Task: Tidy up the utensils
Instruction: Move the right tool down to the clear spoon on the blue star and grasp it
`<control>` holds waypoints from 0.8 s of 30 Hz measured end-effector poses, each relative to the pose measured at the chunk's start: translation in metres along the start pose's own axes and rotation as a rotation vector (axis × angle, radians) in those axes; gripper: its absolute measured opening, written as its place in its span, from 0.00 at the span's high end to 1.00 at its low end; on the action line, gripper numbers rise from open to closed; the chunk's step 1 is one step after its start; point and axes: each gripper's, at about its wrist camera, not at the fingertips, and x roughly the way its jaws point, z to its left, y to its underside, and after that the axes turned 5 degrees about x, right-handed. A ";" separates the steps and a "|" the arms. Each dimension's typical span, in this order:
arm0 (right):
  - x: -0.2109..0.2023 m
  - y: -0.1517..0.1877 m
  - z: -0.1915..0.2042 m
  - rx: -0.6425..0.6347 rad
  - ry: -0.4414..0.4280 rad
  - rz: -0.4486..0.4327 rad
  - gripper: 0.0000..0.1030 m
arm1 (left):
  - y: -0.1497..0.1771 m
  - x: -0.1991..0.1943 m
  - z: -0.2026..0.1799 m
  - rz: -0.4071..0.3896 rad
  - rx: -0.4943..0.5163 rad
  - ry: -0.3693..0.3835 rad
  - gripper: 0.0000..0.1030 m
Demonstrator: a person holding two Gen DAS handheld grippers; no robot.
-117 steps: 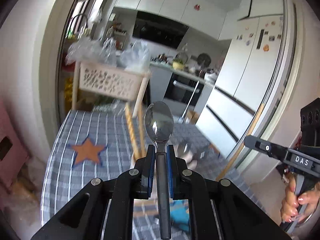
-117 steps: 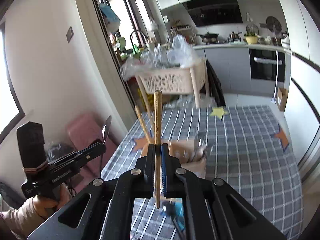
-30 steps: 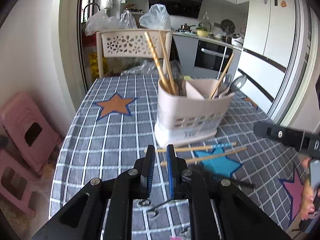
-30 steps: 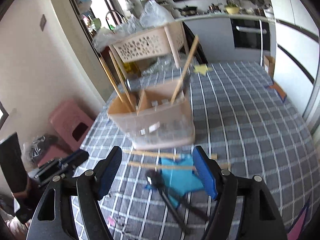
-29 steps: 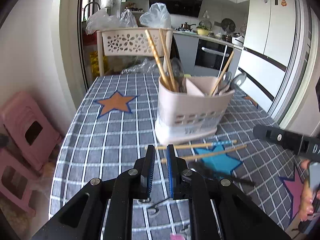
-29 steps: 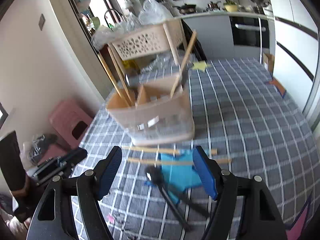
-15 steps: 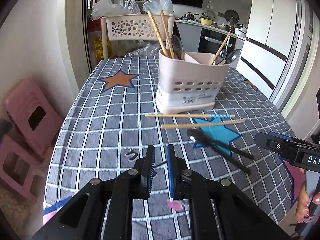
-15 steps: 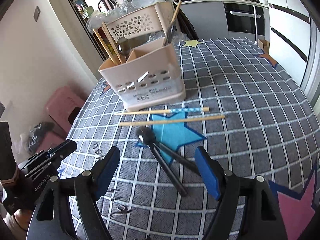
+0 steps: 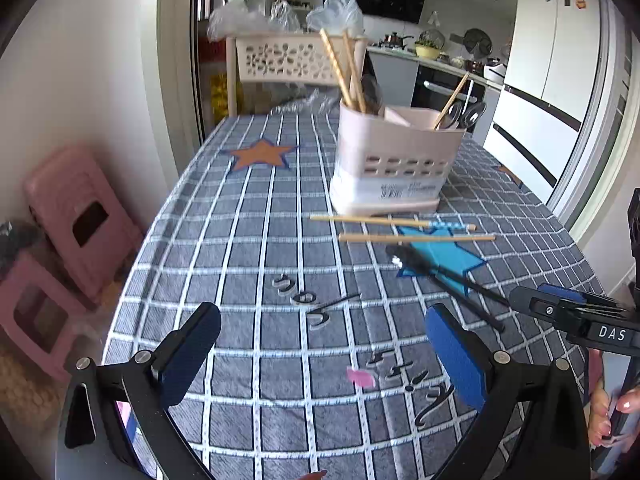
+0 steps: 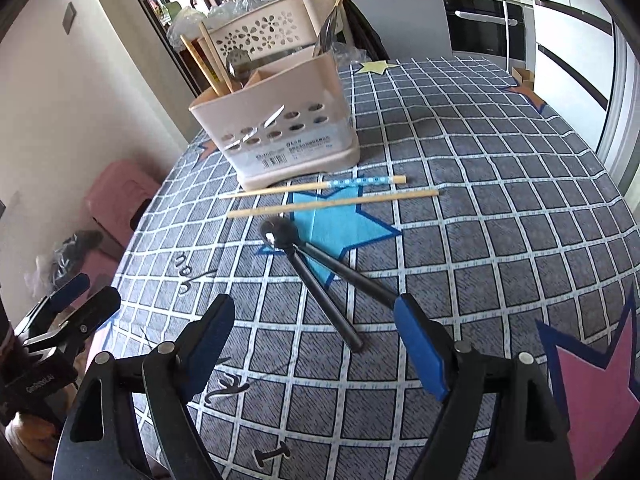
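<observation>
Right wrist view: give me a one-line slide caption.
Open right tongs hover over black utensils near two chopsticks and the utensil holder on the checked tablecloth.

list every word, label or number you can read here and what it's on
"DAS": white letters on the right gripper, seen from the left wrist view.
White label on the front of the utensil holder: print and barcode too small to read.
Lettering on the left gripper body, in the right wrist view: too blurred to read.
Script marks on the tablecloth: not legible as words.

Near cloth (image 9: 248, 360): bare | mid: black spoons (image 10: 320, 276), two chopsticks (image 10: 332, 200) lying crosswise | far: caddy (image 10: 280, 136) blocks
</observation>
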 end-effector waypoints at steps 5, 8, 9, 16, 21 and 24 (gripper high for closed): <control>0.006 0.007 -0.001 -0.016 0.017 0.039 0.18 | 0.006 0.007 0.006 0.030 -0.022 0.000 0.00; 0.014 0.006 0.000 -0.047 0.041 0.059 0.18 | 0.009 0.010 0.008 0.041 -0.027 0.003 0.00; 0.018 0.004 0.001 -0.072 0.062 0.065 0.18 | 0.010 0.012 0.009 0.048 -0.027 0.003 0.00; 0.043 -0.023 -0.005 -0.178 0.176 0.094 0.18 | 0.014 0.022 0.018 0.085 -0.066 -0.002 0.00; 0.065 -0.034 -0.010 -0.247 0.193 0.158 0.31 | 0.014 0.029 0.021 0.096 -0.075 -0.008 0.00; 0.074 -0.033 -0.010 -0.280 0.183 0.191 0.48 | 0.013 0.032 0.022 0.104 -0.078 -0.008 0.00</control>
